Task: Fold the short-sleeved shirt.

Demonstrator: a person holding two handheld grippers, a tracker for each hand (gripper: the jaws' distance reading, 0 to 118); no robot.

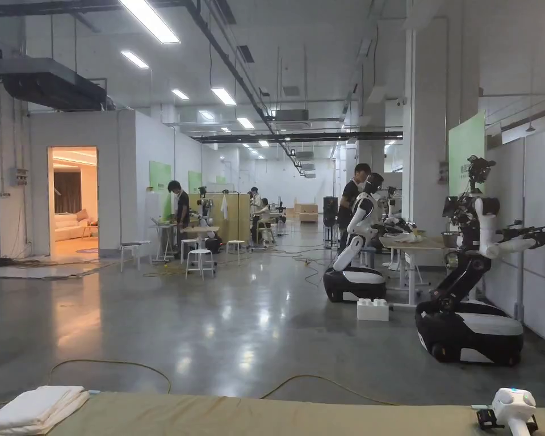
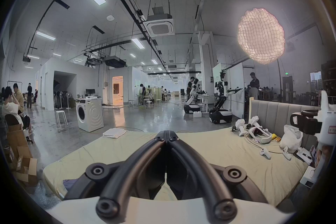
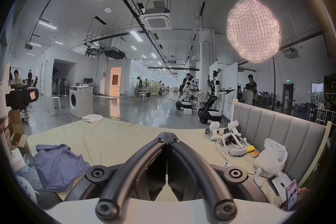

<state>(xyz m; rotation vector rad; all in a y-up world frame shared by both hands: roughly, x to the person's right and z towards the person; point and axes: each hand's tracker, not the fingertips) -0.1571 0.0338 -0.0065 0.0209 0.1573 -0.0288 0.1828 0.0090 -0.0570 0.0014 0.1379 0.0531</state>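
Robotics lab: wheeled humanoid robots (image 1: pixel 470 284), workstations.

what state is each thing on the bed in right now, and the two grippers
left gripper: jaws shut, holding nothing
right gripper: jaws shut, holding nothing
shirt: crumpled, unfolded, lying on the bed
white cloth: folded, at the far edge
plastic bag: slumped against the headboard
headset: lying on the bed

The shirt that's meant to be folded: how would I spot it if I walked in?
Find the wide bed with the pale yellow sheet and grey padded headboard. The shirt lies crumpled near the sheet's front left corner, far from the headset and controllers by the headboard. It is the bed's one blue-purple cloth; the other cloth, a folded stack at the far edge, is white.
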